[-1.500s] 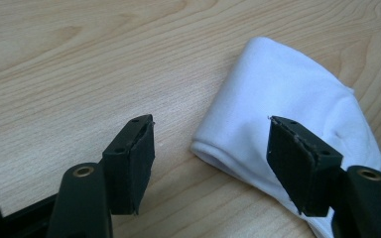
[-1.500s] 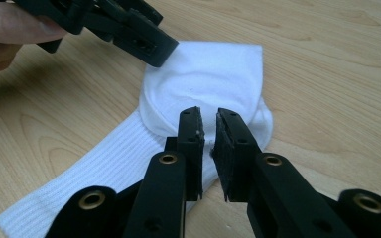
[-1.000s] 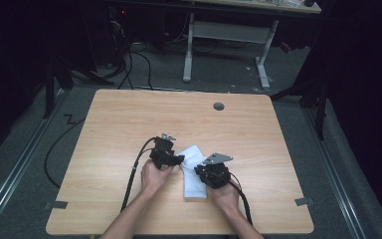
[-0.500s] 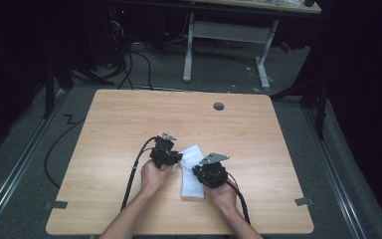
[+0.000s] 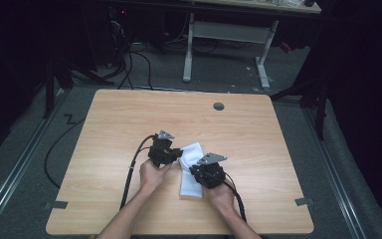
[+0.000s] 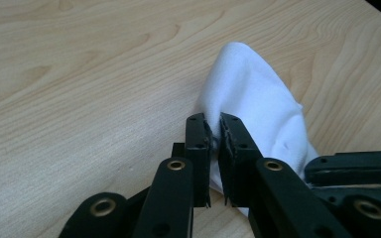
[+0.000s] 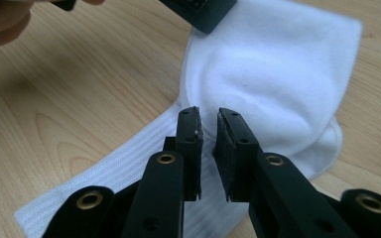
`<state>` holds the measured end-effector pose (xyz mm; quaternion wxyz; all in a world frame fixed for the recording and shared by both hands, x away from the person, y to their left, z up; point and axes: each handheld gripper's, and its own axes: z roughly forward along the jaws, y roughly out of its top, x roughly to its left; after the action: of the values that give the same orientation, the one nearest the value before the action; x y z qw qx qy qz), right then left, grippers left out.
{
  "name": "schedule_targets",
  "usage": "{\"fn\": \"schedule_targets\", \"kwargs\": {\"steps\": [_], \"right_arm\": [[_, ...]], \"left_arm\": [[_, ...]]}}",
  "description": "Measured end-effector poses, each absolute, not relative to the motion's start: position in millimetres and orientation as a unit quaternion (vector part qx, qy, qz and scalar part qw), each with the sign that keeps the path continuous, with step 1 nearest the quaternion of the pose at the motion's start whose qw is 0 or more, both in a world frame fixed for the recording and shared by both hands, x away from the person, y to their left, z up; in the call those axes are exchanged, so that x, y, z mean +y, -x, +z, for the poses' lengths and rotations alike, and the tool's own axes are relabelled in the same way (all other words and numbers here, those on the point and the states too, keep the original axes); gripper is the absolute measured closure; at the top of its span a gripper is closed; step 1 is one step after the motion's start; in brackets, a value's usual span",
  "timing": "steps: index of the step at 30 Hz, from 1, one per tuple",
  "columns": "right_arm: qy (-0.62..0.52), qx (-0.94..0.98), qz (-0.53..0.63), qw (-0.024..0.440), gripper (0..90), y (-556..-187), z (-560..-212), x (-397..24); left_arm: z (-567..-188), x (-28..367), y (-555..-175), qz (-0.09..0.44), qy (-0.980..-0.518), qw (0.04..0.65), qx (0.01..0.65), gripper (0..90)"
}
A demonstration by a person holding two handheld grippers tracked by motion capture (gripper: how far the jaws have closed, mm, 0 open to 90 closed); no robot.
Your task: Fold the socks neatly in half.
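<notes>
A white sock (image 5: 189, 186) lies on the wooden table (image 5: 129, 119) between my two grippers. In the left gripper view the sock's (image 6: 253, 94) rounded end bulges up. My left gripper (image 6: 215, 130) has just been closing, and its jaws now pinch the edge of that fabric. In the high view the left gripper (image 5: 179, 153) sits at the sock's far left corner. My right gripper (image 5: 194, 172) is at its middle. In the right gripper view the right gripper (image 7: 207, 124) stands nearly closed on the sock (image 7: 268, 64) near its ribbed cuff, with white cloth in the narrow gap.
A round cable hole (image 5: 219, 106) sits near the table's far edge. Black cables (image 5: 129, 174) trail from the grippers toward the near edge. The left gripper's (image 7: 203, 10) body shows at the top of the right gripper view. Dark floor and desk legs lie beyond.
</notes>
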<state>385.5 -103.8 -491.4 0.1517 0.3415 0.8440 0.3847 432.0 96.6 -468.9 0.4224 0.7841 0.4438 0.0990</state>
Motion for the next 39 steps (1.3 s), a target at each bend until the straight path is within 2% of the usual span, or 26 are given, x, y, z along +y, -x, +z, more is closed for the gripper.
{"fn": "schedule_targets", "kwargs": {"steps": [17,30,39], "right_arm": [[-0.351,0.846,0.372,0.154,80.2,-399,-497,-91],[-0.348,0.848,0.366,0.160,80.8,-401,-498,-86],[-0.347,0.849,0.364,0.161,78.4,-400,-497,-87]], "left_arm": [[-451,101,-416,0.092,-0.792,0.470,0.379,83.2],[-459,98,-397,0.078,-0.827,0.445,0.335,83.0],[-474,100,-393,0.068,-0.830,0.434,0.345,82.9]]}}
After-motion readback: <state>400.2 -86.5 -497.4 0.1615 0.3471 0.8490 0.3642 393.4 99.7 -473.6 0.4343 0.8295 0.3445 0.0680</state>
